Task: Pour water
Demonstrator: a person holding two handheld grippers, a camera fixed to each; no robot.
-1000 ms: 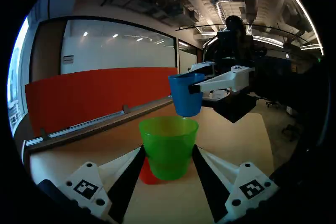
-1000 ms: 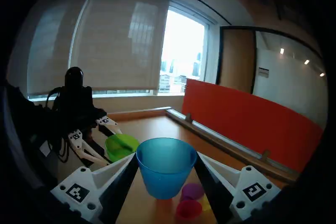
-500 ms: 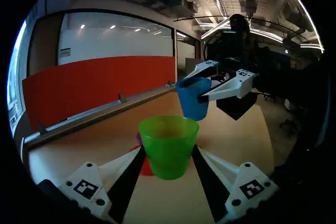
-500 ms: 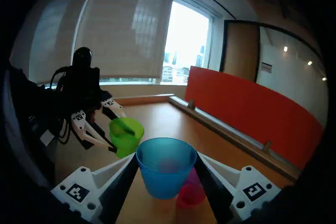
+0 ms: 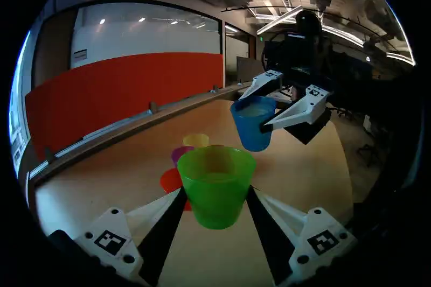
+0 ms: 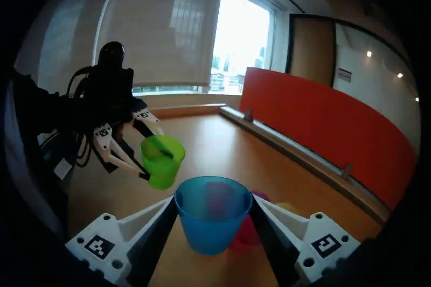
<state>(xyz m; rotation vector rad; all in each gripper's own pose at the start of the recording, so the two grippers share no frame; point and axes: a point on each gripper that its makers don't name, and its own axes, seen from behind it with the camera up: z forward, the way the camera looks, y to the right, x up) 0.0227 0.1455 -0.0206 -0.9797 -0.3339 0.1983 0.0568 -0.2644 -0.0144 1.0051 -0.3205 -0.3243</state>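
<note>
My left gripper (image 5: 215, 194) is shut on a translucent green cup (image 5: 216, 186), held upright above the wooden table (image 5: 124, 168). Beyond it and to the right, my right gripper (image 5: 254, 114) holds a blue cup (image 5: 252, 128) upright in the air, apart from the green one. In the right gripper view the blue cup (image 6: 213, 216) sits between the fingers of my right gripper (image 6: 213, 209). At the left of that view the green cup (image 6: 161, 161) hangs in my left gripper (image 6: 155, 162). I cannot tell how much water either cup holds.
Small yellow (image 5: 195, 139), purple (image 5: 181, 153) and red (image 5: 171, 179) cups stand on the table below the green cup. A pink cup (image 6: 247, 233) shows behind the blue one. An orange partition (image 5: 118, 93) with a rail runs along the table's far edge.
The blue cup has drawn away from just above the green cup's rim. Both views have tipped down, bringing the small cups on the table into sight. Both cups stay gripped and upright.
</note>
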